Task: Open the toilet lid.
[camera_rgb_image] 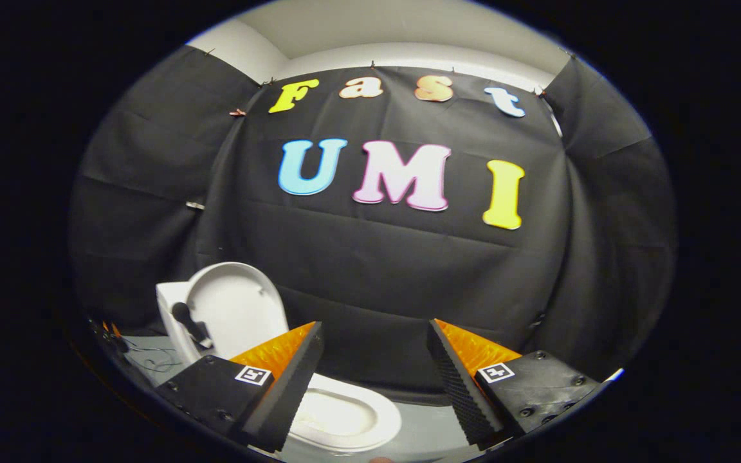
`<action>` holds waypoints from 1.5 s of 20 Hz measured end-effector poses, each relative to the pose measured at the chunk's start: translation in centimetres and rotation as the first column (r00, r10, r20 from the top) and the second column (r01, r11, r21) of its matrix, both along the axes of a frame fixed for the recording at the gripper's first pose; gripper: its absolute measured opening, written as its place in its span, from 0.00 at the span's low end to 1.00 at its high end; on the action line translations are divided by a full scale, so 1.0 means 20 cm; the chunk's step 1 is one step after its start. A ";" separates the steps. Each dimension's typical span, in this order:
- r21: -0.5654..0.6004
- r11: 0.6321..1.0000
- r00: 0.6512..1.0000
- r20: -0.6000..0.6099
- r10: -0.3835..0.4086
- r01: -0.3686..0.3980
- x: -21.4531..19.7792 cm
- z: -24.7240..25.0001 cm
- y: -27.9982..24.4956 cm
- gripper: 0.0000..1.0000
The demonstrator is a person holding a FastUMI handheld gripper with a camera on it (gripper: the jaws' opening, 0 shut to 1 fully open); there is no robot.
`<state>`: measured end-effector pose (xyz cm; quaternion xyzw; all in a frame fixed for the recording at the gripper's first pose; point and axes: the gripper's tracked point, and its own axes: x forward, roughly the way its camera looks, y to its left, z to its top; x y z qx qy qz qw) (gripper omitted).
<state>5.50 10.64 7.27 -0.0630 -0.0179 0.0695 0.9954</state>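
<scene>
The white toilet lid point(235, 308) stands raised, leaning back against the white tank point(168, 305) behind it, up and to the left of my left finger. The seat and bowl point(345, 418) lie low between my fingers, partly hidden by the left finger point(280, 386). My gripper point(374, 379) is open, held above the bowl, with a wide gap and nothing between the fingers. The right finger point(460, 386) is over the grey floor beside the bowl.
Black cloth point(409, 270) walls the booth behind and to both sides of the toilet. Loose cables point(152, 360) lie on the grey floor left of the tank. A dark knob or handle point(184, 315) sits on the tank's front.
</scene>
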 end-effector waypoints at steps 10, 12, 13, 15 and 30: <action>0.087 0.983 0.987 -0.024 -0.158 0.159 -0.12 -0.11 -0.35 0.99; 0.094 0.981 0.986 -0.034 -0.166 0.169 -0.12 -0.10 -0.37 0.99; 0.097 0.980 0.984 -0.038 -0.173 0.176 -0.12 -0.10 -0.38 0.99; 0.107 0.978 0.983 -0.035 -0.178 0.181 -0.13 -0.09 -0.39 0.99; 0.053 0.970 0.968 0.079 -0.239 0.235 -0.12 0.02 -0.44 0.99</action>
